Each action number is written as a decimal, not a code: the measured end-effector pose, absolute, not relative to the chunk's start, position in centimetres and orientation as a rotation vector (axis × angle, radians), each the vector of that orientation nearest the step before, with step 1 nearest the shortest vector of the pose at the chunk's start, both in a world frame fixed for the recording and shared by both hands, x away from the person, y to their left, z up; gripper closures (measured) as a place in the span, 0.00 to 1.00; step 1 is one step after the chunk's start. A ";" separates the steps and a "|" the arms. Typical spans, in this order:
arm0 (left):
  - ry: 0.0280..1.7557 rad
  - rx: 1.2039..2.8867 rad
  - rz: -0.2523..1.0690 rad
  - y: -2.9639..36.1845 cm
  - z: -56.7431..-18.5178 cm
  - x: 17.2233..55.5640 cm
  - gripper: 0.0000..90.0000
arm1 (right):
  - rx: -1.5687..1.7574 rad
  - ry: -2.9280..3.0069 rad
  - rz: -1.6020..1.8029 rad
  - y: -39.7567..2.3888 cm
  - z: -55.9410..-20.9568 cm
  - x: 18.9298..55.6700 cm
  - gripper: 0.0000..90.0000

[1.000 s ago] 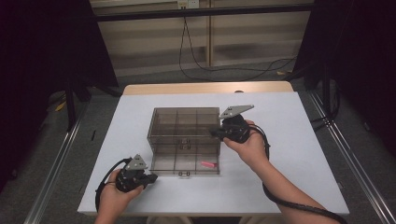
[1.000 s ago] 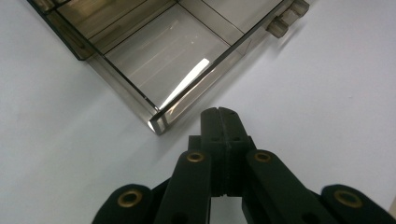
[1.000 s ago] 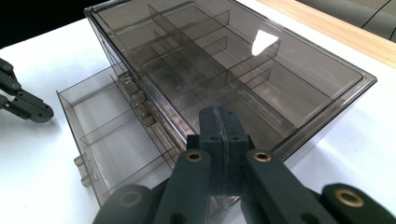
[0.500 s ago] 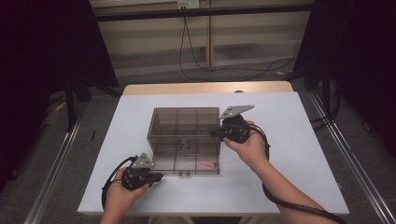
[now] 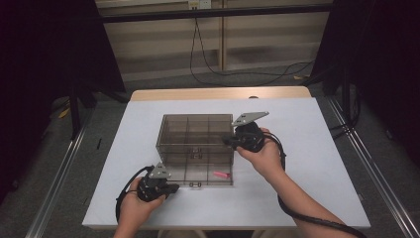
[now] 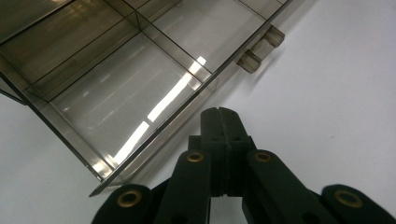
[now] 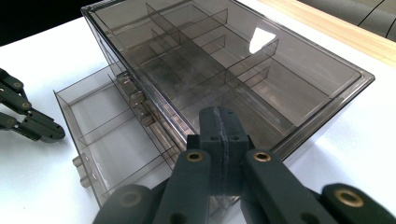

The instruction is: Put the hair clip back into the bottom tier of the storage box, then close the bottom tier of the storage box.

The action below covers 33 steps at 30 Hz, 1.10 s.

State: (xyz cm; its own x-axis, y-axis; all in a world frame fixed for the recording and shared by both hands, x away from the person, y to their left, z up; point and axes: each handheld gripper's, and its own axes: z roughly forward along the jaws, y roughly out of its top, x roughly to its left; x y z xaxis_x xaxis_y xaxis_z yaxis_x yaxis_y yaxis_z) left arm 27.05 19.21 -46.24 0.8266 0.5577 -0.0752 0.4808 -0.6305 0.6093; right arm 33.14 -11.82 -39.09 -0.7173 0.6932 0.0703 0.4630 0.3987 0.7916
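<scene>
One smoky clear organizer box (image 5: 197,134) on the white table (image 5: 317,163), with one drawer (image 5: 203,171) pulled out of its bottom toward the person; drawer's long axis runs across the table, parallel to the box front. Left gripper (image 5: 171,188) fingers (image 6: 219,122) pressed together, nothing between them, tips sitting just off the drawer's near front wall close to its left corner; drawer lies straight ahead of and slightly left of the fingers in the left gripper view, with two small handle nubs (image 6: 259,50) farther along the front edge to the fingers' right. Right gripper (image 5: 232,142) fingers (image 7: 219,122) also together, empty, tips at the right side of the box near its top edge; whether touching, can't tell. Left hand is the nearer one to the drawer front, so likely the push-in or next drawer move falls to it while the right steadies the box. One small pink item (image 5: 221,174) lies in the drawer's right compartment, well to the right of the left fingers and below the right fingers. Count: one box, one open drawer, one pink item, two grippers.
</scene>
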 end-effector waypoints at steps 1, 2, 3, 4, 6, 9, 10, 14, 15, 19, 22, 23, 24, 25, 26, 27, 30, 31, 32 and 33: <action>0.771 2.373 0.160 19.1 -46.2 27.0 1.00 | 1.015 2.388 1.222 -11.8 -39.1 33.1 1.00; 0.764 2.376 0.164 19.0 -46.3 27.1 1.00 | 1.017 2.387 1.224 -11.8 -39.1 33.1 1.00; 0.764 2.380 0.170 19.0 -46.2 27.1 1.00 | 1.017 2.388 1.225 -11.8 -39.1 33.1 1.00; 0.756 2.375 0.172 18.9 -46.3 27.1 1.00 | 1.016 2.389 1.222 -11.8 -39.1 33.2 1.00; 0.761 2.381 0.173 18.8 -46.2 27.1 1.00 | 1.014 2.389 1.220 -11.8 -39.1 33.2 1.00; 0.762 2.376 0.179 18.7 -46.2 27.1 1.00 | 1.012 2.387 1.220 -11.8 -39.1 33.1 1.00; 0.754 2.373 0.180 18.7 -46.3 27.2 1.00 | 1.009 2.388 1.219 -11.8 -39.1 33.1 1.00; 0.760 2.382 0.181 18.6 -46.2 27.4 1.00 | 1.010 2.388 1.220 -11.8 -39.1 33.2 1.00; 0.760 2.382 0.181 18.6 -46.2 27.4 1.00 | 1.010 2.388 1.220 -11.8 -39.1 33.2 1.00; 0.768 2.376 0.176 18.4 -46.4 27.4 1.00 | 1.012 2.385 1.224 -11.8 -39.1 33.1 1.00; 0.761 2.385 0.174 18.1 -46.5 27.4 1.00 | 1.015 2.383 1.227 -11.8 -39.2 33.1 1.00; 0.771 2.369 0.173 17.9 -46.6 27.4 1.00 | 1.014 2.382 1.228 -11.8 -39.2 33.1 1.00; 0.771 2.369 0.173 17.9 -46.6 27.4 1.00 | 1.014 2.382 1.228 -11.8 -39.2 33.1 1.00; 0.766 2.384 0.180 17.9 -46.5 27.4 1.00 | 1.014 2.381 1.232 -11.8 -39.2 33.1 1.00; 0.761 2.388 0.181 17.9 -46.5 27.5 1.00 | 1.015 2.381 1.233 -11.8 -39.2 33.1 1.00; 0.764 2.395 0.183 17.9 -46.5 27.5 1.00 | 1.015 2.382 1.232 -11.8 -39.2 33.1 1.00; 0.772 2.377 0.187 17.8 -46.5 27.6 1.00 | 1.014 2.383 1.225 -11.8 -39.2 33.1 1.00; 0.773 2.378 0.197 17.9 -46.5 27.6 1.00 | 1.013 2.384 1.225 -11.8 -39.1 33.1 1.00; 0.772 2.377 0.199 17.9 -46.5 27.7 1.00 | 1.012 2.385 1.224 -11.8 -39.1 33.1 1.00; 0.772 2.377 0.199 17.9 -46.5 27.7 1.00 | 1.012 2.385 1.224 -11.8 -39.1 33.1 1.00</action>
